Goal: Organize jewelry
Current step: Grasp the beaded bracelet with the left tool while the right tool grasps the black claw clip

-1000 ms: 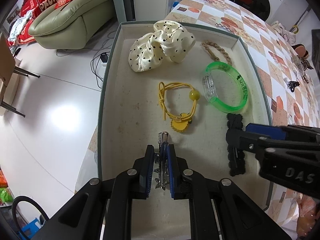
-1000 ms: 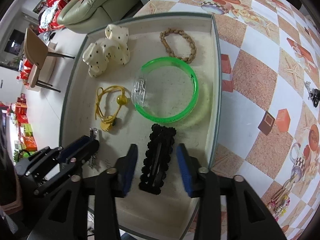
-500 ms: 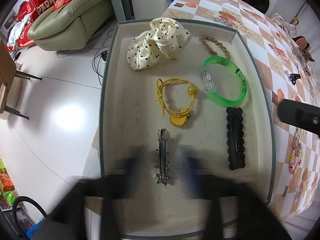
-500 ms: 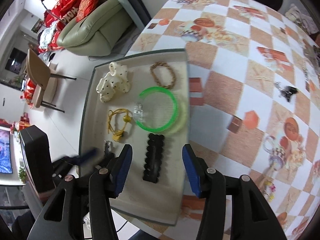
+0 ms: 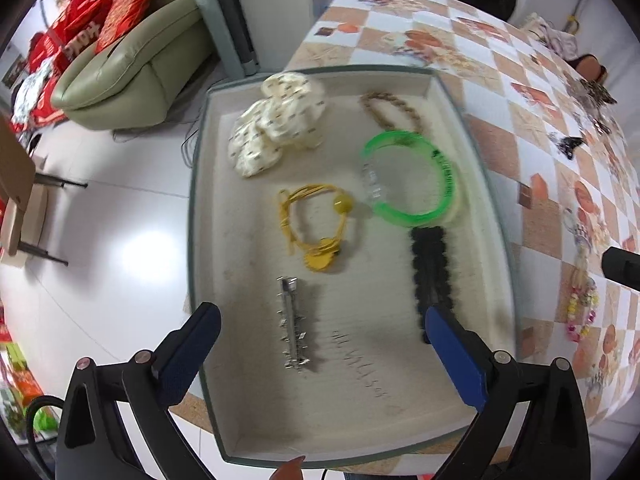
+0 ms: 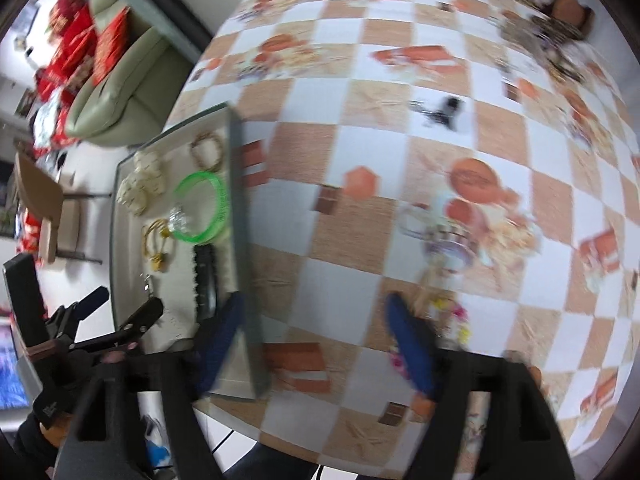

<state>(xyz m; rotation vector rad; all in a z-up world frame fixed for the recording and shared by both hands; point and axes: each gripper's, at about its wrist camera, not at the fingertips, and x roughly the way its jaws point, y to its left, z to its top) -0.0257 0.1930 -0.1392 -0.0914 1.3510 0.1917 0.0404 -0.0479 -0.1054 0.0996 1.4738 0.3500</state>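
The left claw [image 5: 320,344] was wide open and empty above the near end of the tray [image 5: 196,216], which sat on the bench [image 6: 400,140]. A metal clip [image 5: 292,324] lay between its fingers, long axis pointing straight away. A black clip [image 5: 430,276] lay just ahead of its right finger. The right claw [image 6: 316,344] was also spread wide, holding nothing, over the checkered bench beside the tray. A beaded charm [image 6: 448,316], blurred, lay just ahead of its right finger, long axis running away from it. That claw looked nearer and likelier to take it.
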